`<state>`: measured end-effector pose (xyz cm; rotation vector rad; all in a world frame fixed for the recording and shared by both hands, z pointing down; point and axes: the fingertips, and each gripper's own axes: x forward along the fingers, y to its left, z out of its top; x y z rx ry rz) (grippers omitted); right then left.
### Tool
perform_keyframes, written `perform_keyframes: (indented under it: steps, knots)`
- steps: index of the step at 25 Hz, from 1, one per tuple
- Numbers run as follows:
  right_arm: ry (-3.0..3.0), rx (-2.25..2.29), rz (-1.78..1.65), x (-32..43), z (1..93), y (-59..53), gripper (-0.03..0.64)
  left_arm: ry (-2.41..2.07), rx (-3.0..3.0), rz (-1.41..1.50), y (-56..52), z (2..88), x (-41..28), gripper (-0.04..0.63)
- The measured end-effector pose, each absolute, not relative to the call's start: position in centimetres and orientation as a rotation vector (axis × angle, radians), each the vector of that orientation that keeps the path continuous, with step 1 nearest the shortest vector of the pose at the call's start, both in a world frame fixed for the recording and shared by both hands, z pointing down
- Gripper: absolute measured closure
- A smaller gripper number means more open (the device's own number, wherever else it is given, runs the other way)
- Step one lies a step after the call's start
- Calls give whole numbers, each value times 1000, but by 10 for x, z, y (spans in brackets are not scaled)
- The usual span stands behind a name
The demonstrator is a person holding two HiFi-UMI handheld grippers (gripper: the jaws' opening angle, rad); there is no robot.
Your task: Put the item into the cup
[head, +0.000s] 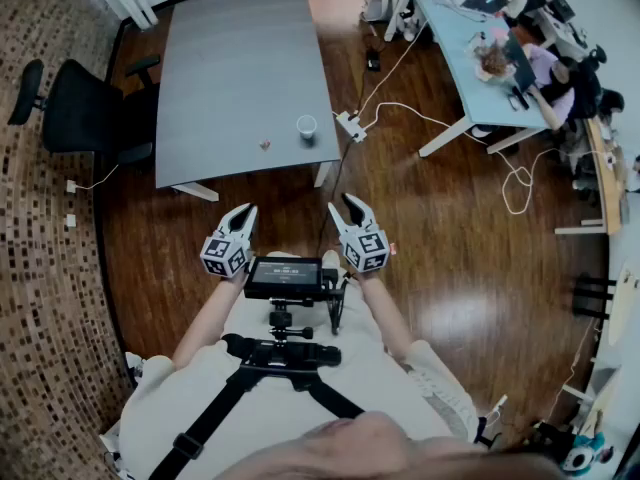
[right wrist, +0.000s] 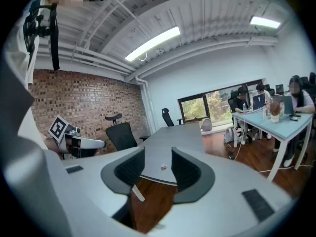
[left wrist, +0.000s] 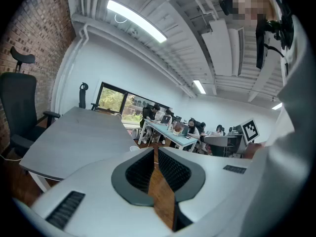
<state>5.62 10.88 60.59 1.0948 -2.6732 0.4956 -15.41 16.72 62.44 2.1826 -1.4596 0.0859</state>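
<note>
Wood floor point(head: 430, 268) under the operator, and both tools were held out in front of the body, well short of the grey table point(head: 240, 68). Left gripper point(head: 245, 211) was closed down to a sliver between the pads, with nothing in it. Right gripper point(head: 356, 208) was open and empty. The item point(head: 265, 145) sat near the table's front edge, just left of the cup point(head: 306, 126) and apart from it. Both lay straight ahead of the tongs, across a strip of bare floor. From above the item looked closer to the left tool, but the right gripper view had it framed between the open jaws point(right wrist: 163, 167). So my read was that the right one was lined up for the pick. The item was too small to call a long axis. The cup was upright, mouth up.
</note>
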Motion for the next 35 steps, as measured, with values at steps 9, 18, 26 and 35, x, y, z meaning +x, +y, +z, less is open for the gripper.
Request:
perform_keyframes:
  steps: [9,18,26,35]
  knots:
    - [-2670,1100,515,56,609,107,439,-1476,2166,69,169,625,-162,572]
    - [-2689,1119,518,49,602,100,439,-1477,2157,77,164,625,-168,572]
    - [-2684,1132,476,59,598,85,445,-1493,2138,102,157,630,-160,572]
    - [-2706,1071,433,165,617,68,445,-1554,2104,128,148,650,-54,572]
